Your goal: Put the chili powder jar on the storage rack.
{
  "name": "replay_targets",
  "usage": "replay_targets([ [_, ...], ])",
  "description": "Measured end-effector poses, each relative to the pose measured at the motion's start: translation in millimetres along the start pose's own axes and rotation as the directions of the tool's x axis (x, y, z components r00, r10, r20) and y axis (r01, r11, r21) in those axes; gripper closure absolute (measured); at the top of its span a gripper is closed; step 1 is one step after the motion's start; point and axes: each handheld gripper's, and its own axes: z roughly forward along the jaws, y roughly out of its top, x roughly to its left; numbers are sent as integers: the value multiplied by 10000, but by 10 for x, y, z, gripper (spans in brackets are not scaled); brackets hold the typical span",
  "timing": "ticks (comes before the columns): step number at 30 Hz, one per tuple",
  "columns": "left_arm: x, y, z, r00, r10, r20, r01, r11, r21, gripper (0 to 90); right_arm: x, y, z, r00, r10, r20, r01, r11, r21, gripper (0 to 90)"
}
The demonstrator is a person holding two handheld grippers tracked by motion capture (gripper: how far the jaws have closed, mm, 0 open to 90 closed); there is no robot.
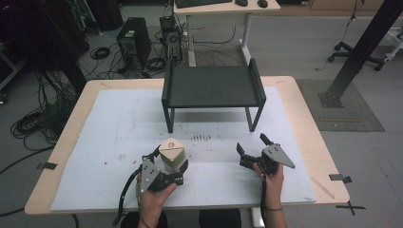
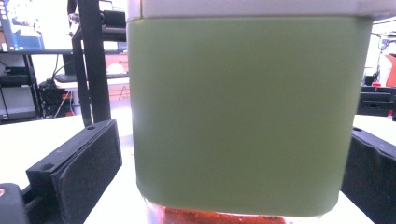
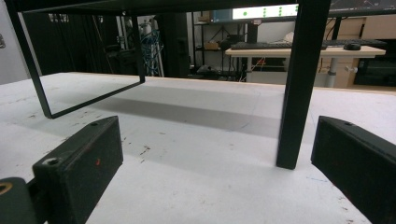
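Green jar (image 1: pixel 172 154) between left gripper (image 1: pixel 164 167) jaws.

black stand (image 1: pixel 213 86) | white mat (image 1: pixel 114 123) | computer tower (image 1: pixel 133 42) | desk (image 1: pixel 223 7)

Both of the person's forearms come in from the near edge of the counter (image 1: pixel 304 142). The left hand (image 1: pixel 154 197) wraps the body of the left gripper (image 1: pixel 166 164), its jaws spread wide with a gap showing on the left side in the left gripper view, and a green-sleeved jar (image 2: pixel 240 116) standing between them. The right hand (image 1: pixel 271 178) holds the right gripper (image 1: pixel 250 145) low over the counter, jaws wide apart and pointing away from the person, nothing between them. The two grippers sit well apart, side by side.
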Motion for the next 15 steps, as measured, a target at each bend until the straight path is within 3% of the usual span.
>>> replay_targets([
  [15, -2, 0, -1, 10000, 13, -21, -13, 10000, 11, 2, -2, -2, -3, 10000, 25, -19, -25, 10000, -42, 20],
])
